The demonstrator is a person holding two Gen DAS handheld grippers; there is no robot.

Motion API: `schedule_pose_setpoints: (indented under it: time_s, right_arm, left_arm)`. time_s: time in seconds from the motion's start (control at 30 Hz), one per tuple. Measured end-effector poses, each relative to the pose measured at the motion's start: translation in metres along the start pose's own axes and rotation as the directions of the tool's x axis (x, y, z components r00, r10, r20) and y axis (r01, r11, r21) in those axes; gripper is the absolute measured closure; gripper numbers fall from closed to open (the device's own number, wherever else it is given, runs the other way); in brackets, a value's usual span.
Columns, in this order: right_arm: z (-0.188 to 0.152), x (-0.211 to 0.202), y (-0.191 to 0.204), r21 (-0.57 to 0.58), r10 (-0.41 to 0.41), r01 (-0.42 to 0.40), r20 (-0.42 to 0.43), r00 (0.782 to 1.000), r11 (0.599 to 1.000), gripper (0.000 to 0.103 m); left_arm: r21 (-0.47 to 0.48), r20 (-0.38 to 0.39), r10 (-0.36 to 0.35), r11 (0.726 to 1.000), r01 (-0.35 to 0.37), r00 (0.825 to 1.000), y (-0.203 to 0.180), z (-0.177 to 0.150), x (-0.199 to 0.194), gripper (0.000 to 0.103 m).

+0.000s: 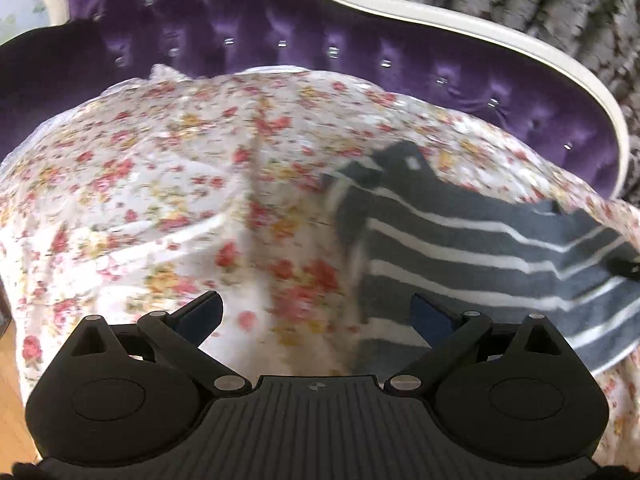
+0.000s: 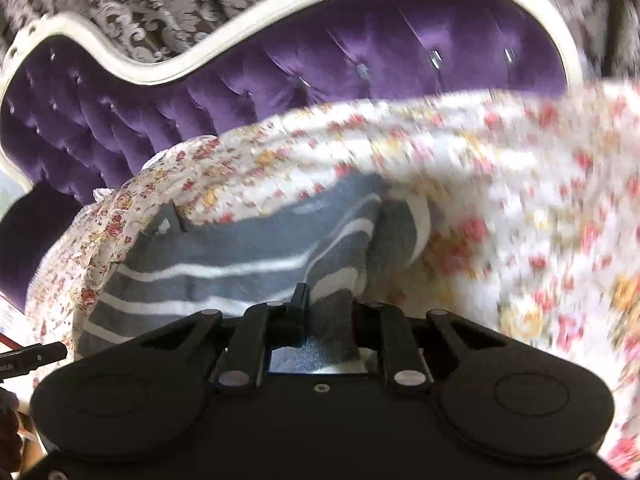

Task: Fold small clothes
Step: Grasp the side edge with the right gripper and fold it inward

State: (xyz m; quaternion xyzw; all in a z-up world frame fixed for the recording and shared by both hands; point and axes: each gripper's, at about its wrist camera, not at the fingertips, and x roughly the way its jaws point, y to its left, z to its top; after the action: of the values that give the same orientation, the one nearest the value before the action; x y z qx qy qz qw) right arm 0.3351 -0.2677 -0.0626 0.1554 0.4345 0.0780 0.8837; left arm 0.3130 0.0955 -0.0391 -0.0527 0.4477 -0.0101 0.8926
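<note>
A small grey garment with white stripes [image 1: 460, 252] lies on the flowered sheet [image 1: 160, 184] to the right of my left gripper. My left gripper [image 1: 316, 312] is open and empty, its right finger by the garment's near left edge. In the right wrist view the same striped garment [image 2: 224, 264] fills the middle. My right gripper [image 2: 326, 304] is shut on a fold of its near edge, the cloth bunched between the fingers. The right gripper's tip shows at the far right edge of the left wrist view [image 1: 626, 266]. Both views are blurred by motion.
A purple tufted sofa back [image 1: 280, 32] with a white frame [image 1: 480, 28] curves behind the sheet; it also shows in the right wrist view [image 2: 320, 64]. Patterned grey wallpaper [image 2: 140, 8] is behind. Wood floor [image 1: 12, 412] shows at the lower left.
</note>
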Motion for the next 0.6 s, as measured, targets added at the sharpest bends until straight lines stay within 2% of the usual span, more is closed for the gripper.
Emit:
schedule_pose_setpoints:
  time_s: [0.13, 0.3, 0.6]
  right_arm:
    - [0.018, -0.009, 0.048, -0.101, 0.005, -0.002, 0.027, 1.0, 0.995, 0.08]
    - [0.025, 0.0, 0.116, -0.213, 0.067, -0.06, 0.029, 0.997, 0.975, 0.081]
    - [-0.014, 0.058, 0.216, -0.395, 0.098, -0.111, -0.053, 0.994, 0.912, 0.082]
  left_arm:
    - [-0.078, -0.001, -0.013, 0.997, 0.013, 1.0, 0.025, 0.006, -0.002, 0.003]
    - [-0.151, 0.007, -0.025, 0.988, 0.026, 1.0, 0.047, 0.009, -0.009, 0.003]
    - [-0.201, 0.019, -0.026, 0.979, 0.03, 0.999, 0.067, 0.013, -0.017, 0.003]
